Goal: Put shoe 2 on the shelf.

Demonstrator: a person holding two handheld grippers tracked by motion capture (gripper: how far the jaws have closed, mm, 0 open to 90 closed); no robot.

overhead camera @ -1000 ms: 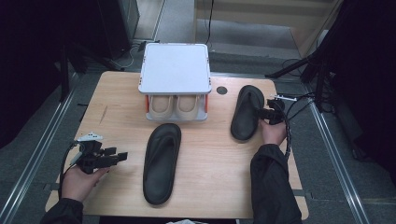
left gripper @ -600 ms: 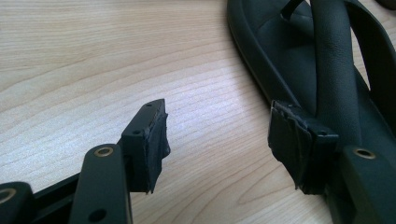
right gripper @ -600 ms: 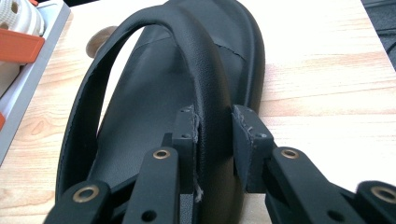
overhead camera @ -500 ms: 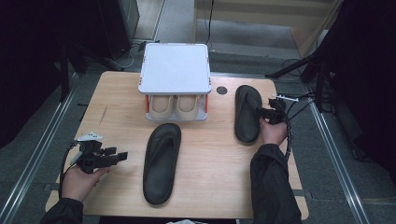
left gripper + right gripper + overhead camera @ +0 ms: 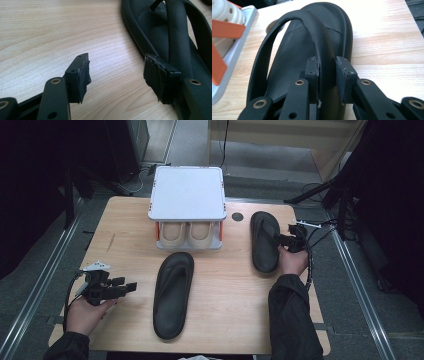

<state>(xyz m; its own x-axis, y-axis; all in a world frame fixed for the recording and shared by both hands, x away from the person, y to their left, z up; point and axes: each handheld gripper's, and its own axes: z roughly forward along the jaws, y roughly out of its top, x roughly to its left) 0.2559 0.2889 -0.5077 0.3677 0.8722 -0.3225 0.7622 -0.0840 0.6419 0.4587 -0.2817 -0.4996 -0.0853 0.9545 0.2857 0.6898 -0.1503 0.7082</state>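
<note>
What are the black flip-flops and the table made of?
The right sandal looks like soft matte rubber or foam; its strap has a fine leathery grain, pinched by the right gripper. The other sandal looks the same. The table looks like pale wood, with grain lines showing, maybe a laminate.

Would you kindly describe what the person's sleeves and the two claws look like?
Both forearms wear dark sleeves, the hands bare. The left claw is black, with a pale grey three-cornered plate on top and a dark cable trailing from it. The right claw is black too, with a black cable looping behind it. Close up, each has flat black pads and brass-coloured rivets.
</note>
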